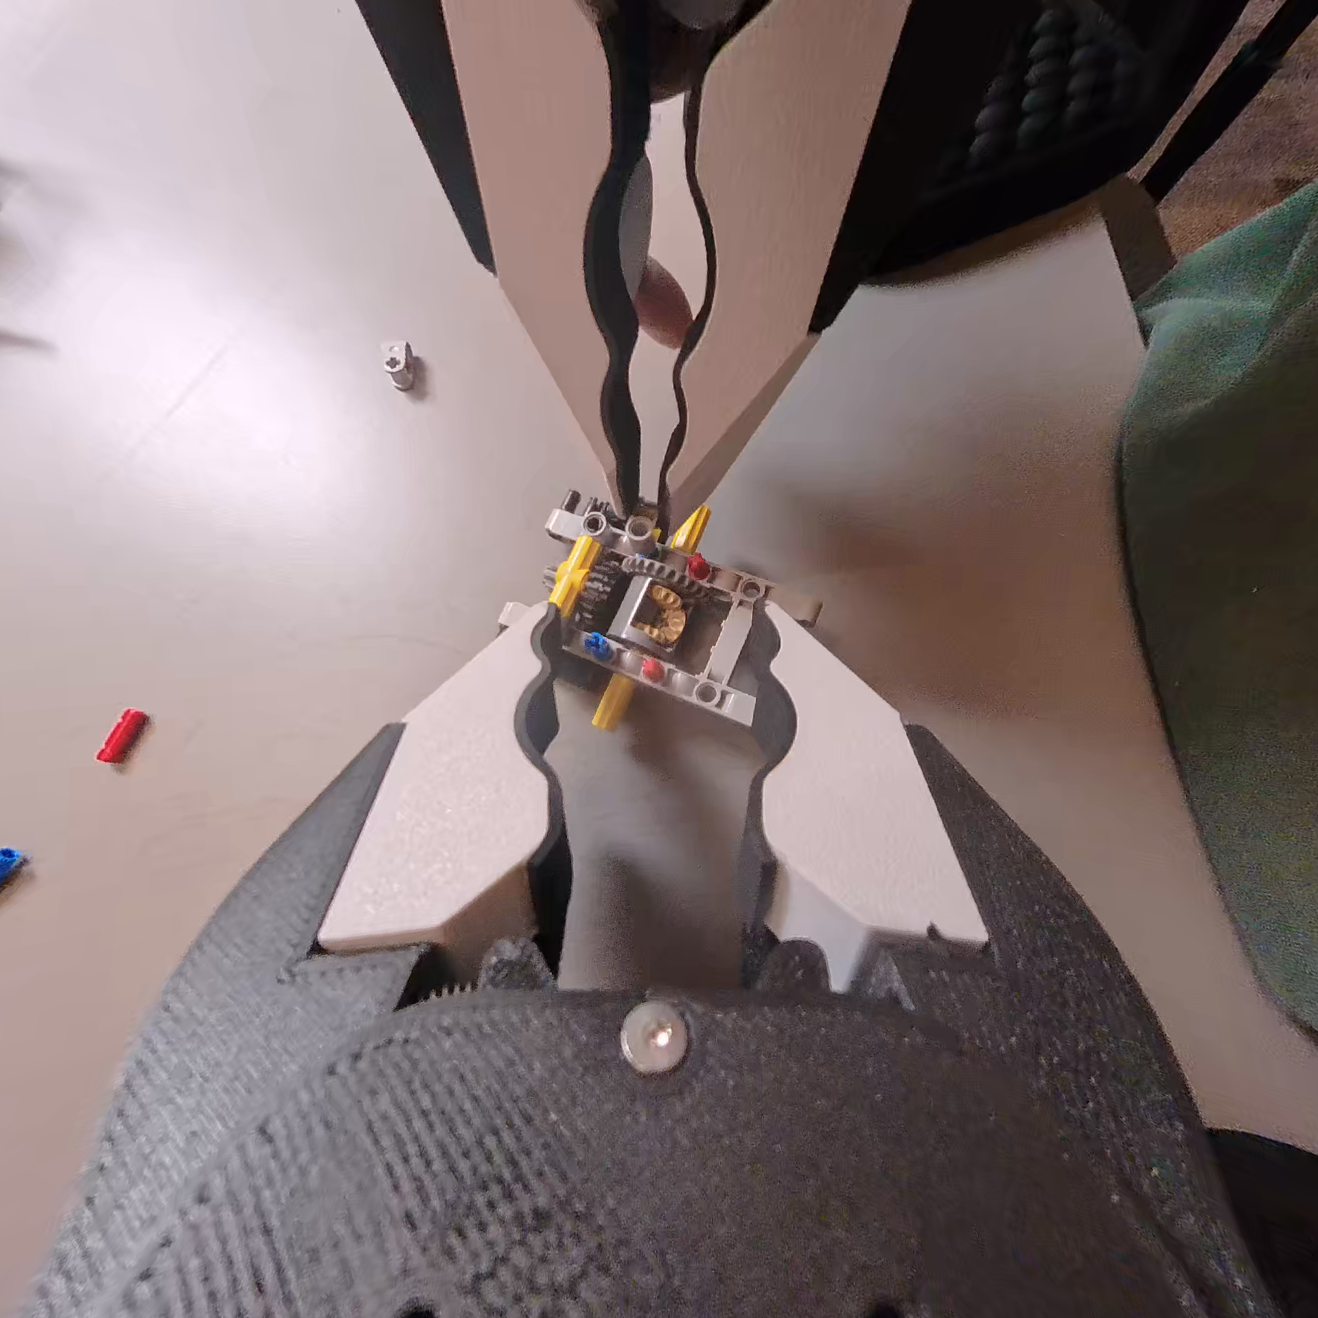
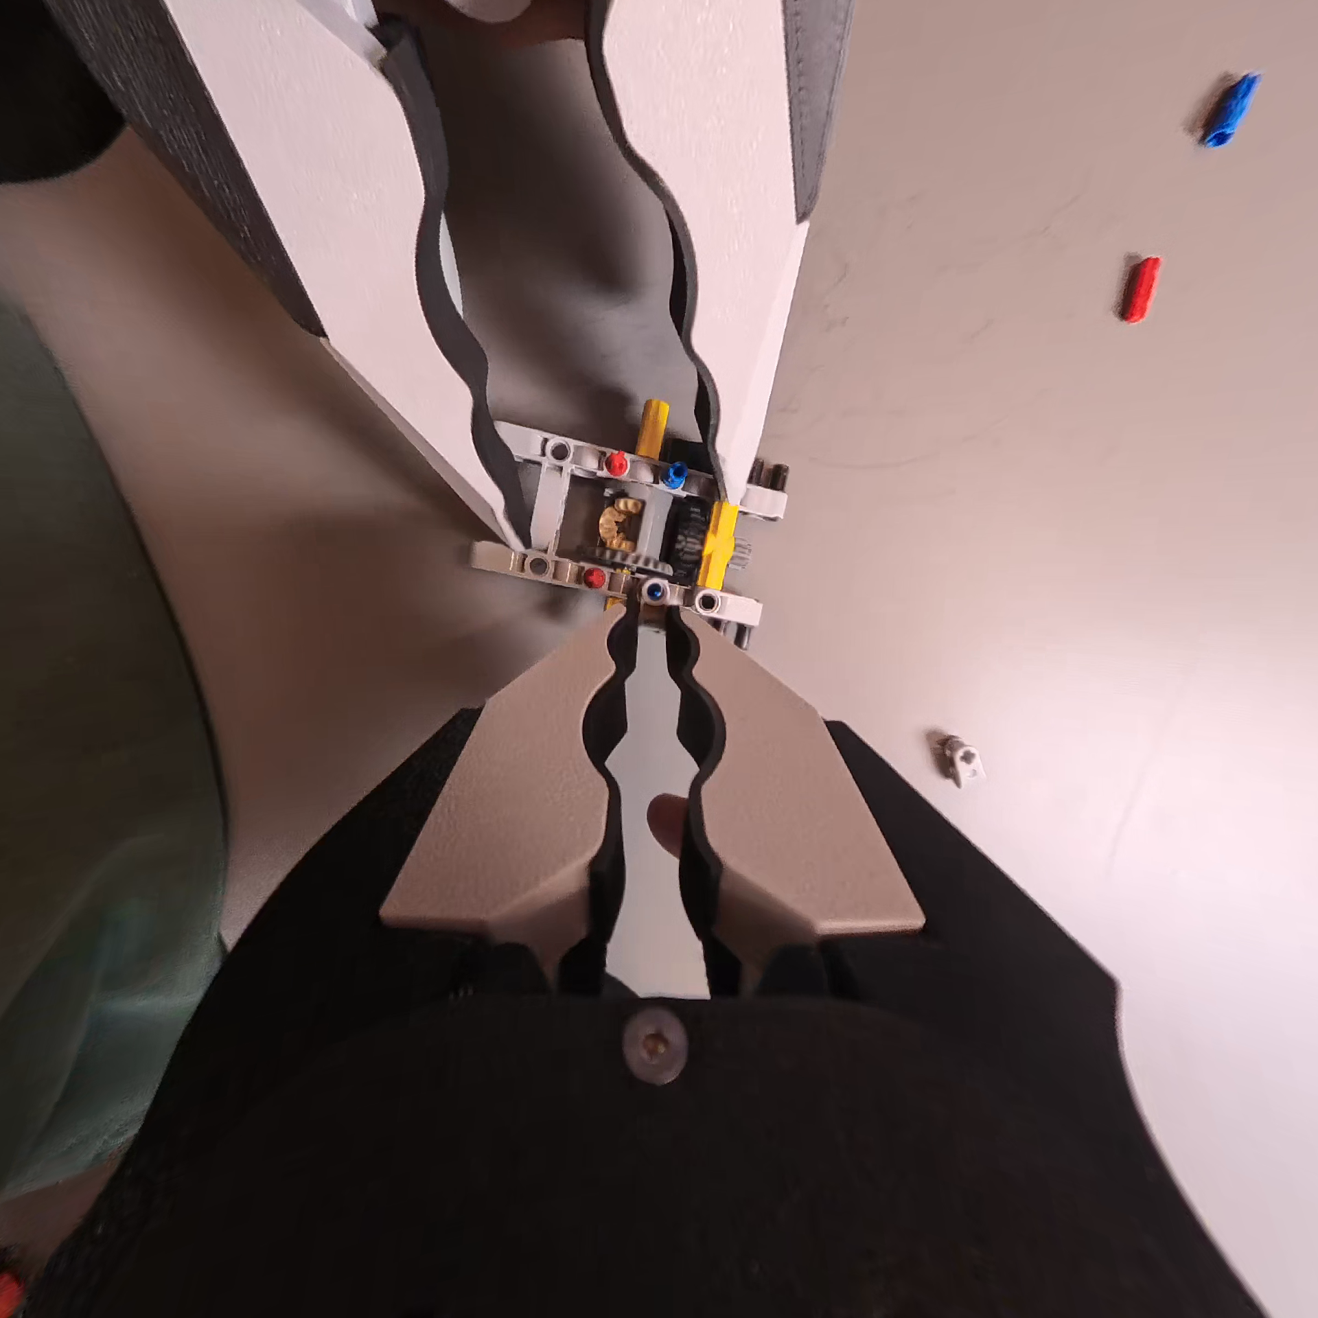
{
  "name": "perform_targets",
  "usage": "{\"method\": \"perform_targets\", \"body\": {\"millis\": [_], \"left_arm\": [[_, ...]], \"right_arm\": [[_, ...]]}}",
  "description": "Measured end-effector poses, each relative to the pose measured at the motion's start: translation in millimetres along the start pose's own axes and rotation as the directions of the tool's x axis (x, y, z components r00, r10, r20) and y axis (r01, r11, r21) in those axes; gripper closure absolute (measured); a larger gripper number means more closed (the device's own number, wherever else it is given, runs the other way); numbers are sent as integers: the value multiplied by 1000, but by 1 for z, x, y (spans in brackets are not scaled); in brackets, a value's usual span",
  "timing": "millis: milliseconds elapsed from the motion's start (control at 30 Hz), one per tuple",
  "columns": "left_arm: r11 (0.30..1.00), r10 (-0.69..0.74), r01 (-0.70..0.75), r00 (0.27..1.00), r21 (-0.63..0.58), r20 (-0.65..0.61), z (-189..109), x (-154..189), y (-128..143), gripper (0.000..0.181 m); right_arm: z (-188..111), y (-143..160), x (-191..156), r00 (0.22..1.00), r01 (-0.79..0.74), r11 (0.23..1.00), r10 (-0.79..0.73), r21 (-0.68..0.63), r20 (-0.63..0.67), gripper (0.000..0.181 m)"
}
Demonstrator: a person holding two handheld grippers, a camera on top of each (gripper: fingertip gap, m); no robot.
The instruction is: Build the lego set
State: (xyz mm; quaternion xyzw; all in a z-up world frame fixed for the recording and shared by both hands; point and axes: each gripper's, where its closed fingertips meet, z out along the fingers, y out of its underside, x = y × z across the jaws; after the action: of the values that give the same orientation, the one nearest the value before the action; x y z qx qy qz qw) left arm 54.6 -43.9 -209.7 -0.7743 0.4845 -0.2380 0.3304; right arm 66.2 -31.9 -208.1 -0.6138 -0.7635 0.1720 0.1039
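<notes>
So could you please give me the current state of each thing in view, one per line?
Left gripper: shut on the gear assembly, fingers spanning its frame.
Right gripper: shut on a small part at the assembly's edge.
Gear assembly: partly built, held between both grippers.
Red pin: loose on the table.
Blue pin: loose on the table.
Grey connector: loose, unused.

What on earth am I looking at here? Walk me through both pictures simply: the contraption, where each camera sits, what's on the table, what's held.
These are two handheld pincers, each with a camera looking along its fingers. In the left wrist view, the left gripper clamps the lego assembly across its grey frame. Opposite, the right gripper pinches the assembly's edge, nearly shut. Loose on the table lie a red piece, a blue piece and a small grey connector.
</notes>
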Motion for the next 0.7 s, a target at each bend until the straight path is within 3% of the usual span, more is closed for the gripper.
{"method": "perform_targets", "body": {"millis": [67,100,467,700], "left_arm": [[1000,-6,6,1000,17,-14,0,3,0,129],[1000,-3,4,1000,19,-21,1,5,1,139],[998,-2,4,1000,69,-22,-1,6,-2,139],[972,-24,33,999,233,-42,-17,2,-24,153]], "right_arm": [[1,2,-1,1000,10,999,-10,-43,-4,175],[1,-1,-1,1000,8,999,-8,-37,-7,175],[0,0,-2,1000,11,1000,-11,-22,-9,175],[-14,-16,-9,998,69,987,-68,145,-13,175]]}}
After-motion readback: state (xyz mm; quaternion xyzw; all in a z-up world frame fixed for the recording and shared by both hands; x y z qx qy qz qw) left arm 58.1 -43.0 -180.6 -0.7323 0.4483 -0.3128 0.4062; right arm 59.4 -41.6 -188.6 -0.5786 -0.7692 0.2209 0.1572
